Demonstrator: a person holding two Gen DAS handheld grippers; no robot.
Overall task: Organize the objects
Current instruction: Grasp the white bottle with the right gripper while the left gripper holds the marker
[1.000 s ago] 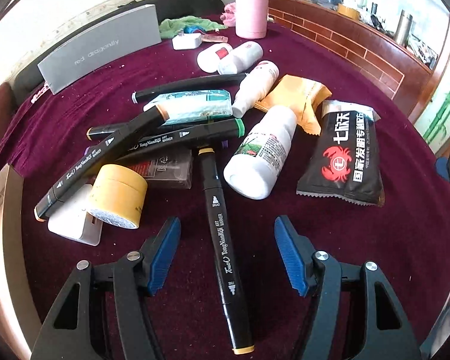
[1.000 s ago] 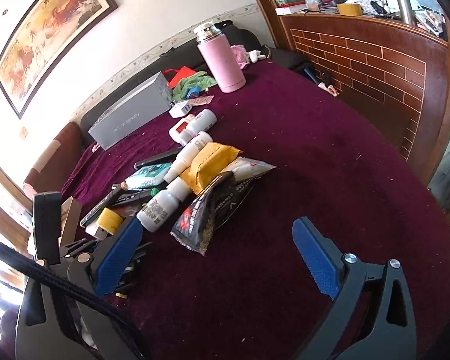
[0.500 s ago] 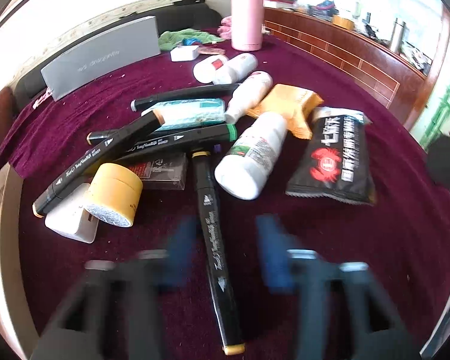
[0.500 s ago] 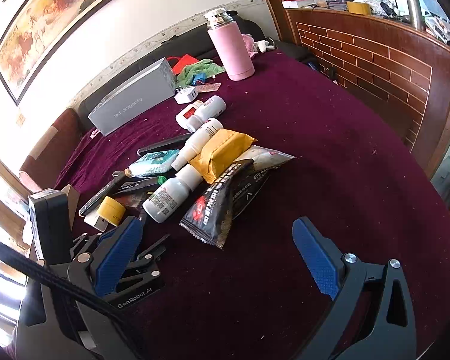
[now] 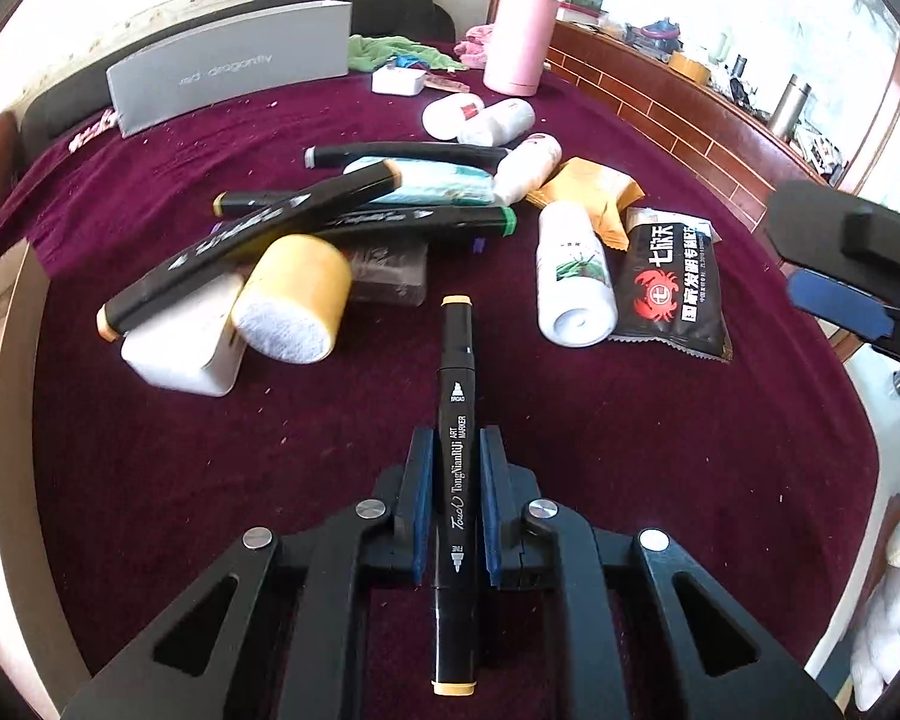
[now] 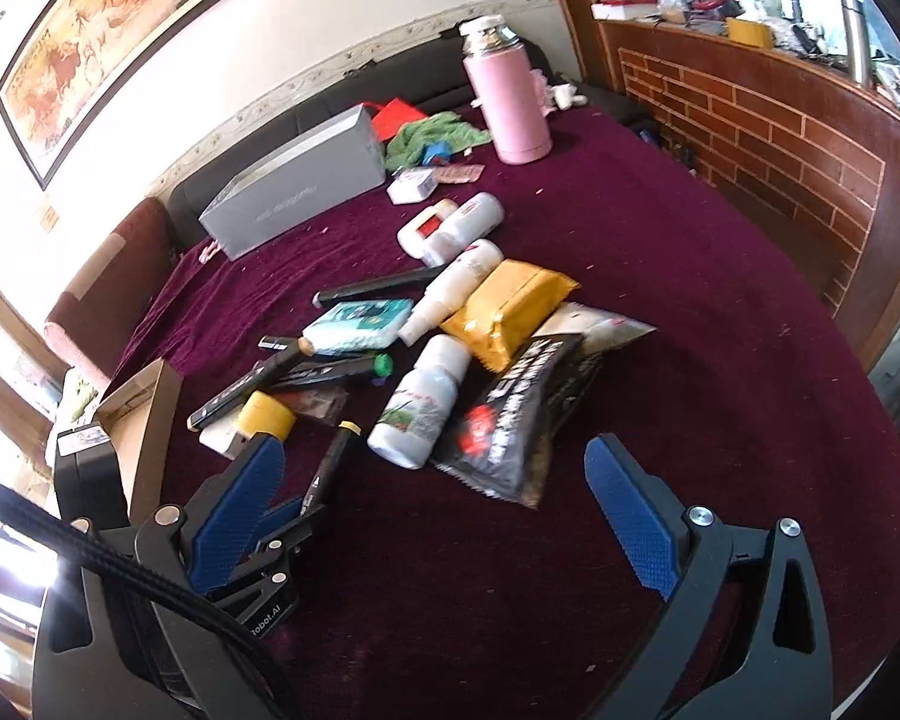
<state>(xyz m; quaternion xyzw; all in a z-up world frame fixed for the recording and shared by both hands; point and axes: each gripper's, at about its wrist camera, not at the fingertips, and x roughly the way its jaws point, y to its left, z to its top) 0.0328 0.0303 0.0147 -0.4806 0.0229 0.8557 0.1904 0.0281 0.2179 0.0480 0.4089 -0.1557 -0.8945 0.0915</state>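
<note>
My left gripper (image 5: 455, 444) is shut on a black art marker with yellow end caps (image 5: 457, 360). The marker points away from me along the fingers, apart from the pile. That pile holds more black markers (image 5: 306, 210), a yellow tape roll (image 5: 294, 294), a white bottle (image 5: 573, 276), a black crab snack packet (image 5: 672, 282) and an orange packet (image 5: 588, 186). In the right wrist view the held marker (image 6: 333, 468) shows at lower left. My right gripper (image 6: 432, 450) hangs open over the purple cloth in front of the snack packet (image 6: 522, 420), with nothing between its pads.
A white charger block (image 5: 186, 336) lies under one marker. At the back are a grey box (image 5: 228, 72), a pink flask (image 5: 519, 42), a green cloth (image 6: 432, 132) and small white bottles (image 6: 450, 228). A cardboard box (image 6: 144, 420) stands at the left edge. A brick counter (image 6: 750, 108) rises on the right.
My left jaws went from wide open to shut on the yellow-capped marker, which has come away from the pile toward me. The right gripper stayed open and shifted slightly.
</note>
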